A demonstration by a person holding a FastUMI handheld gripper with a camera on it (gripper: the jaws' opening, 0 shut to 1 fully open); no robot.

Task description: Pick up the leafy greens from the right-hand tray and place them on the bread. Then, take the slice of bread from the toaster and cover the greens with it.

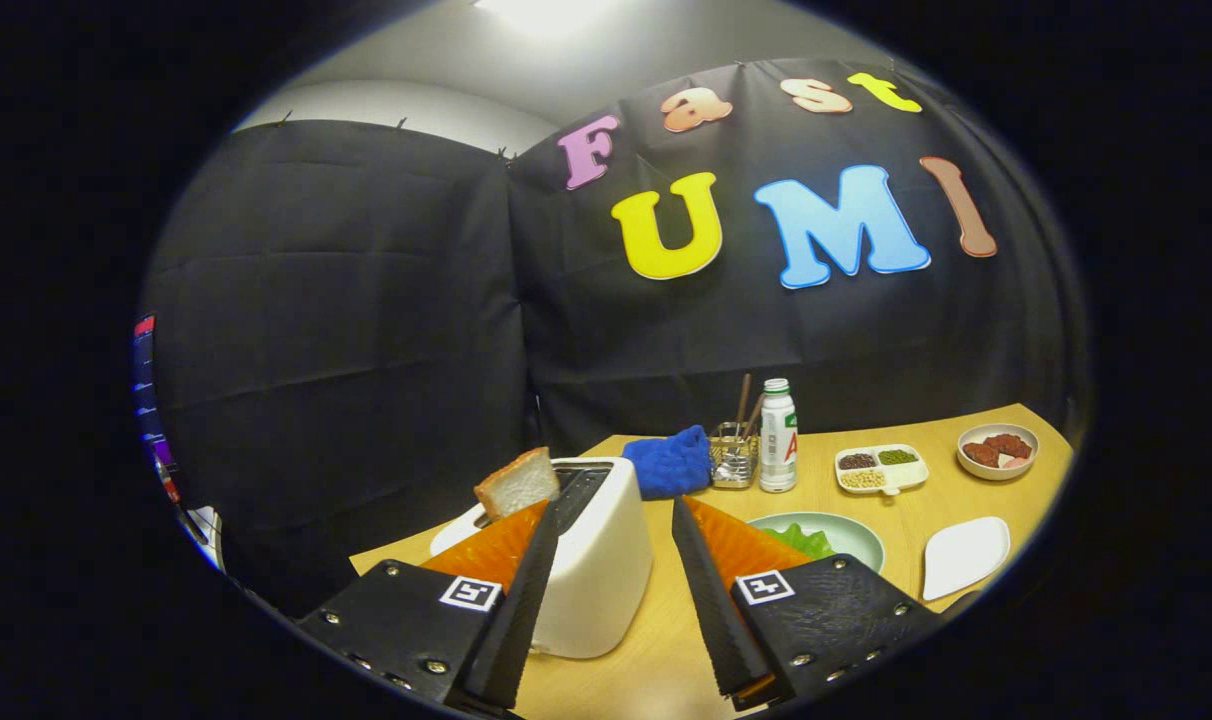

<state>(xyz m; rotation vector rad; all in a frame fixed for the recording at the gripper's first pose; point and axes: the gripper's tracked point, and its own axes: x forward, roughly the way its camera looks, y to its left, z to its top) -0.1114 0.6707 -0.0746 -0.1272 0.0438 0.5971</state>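
Observation:
A white toaster [601, 570] stands on the wooden table [656, 650], right between my fingers. A slice of bread [516, 483] sticks up tilted from its slot, just beyond my left fingertip. My gripper [616, 505] is open, its fingers on either side of the toaster's top and holding nothing. Leafy greens [806, 540] lie on a pale green plate [861, 537], partly hidden behind my right finger; whether bread lies under them I cannot tell. To the right of that plate sits a bare white tray [966, 555].
Along the back of the table are a blue cloth [674, 462], a wire holder [734, 458] with utensils, a white bottle [778, 435], a divided dish [881, 468] of beans and a bowl [998, 450] of reddish food. The booth's cloth wall stands close behind.

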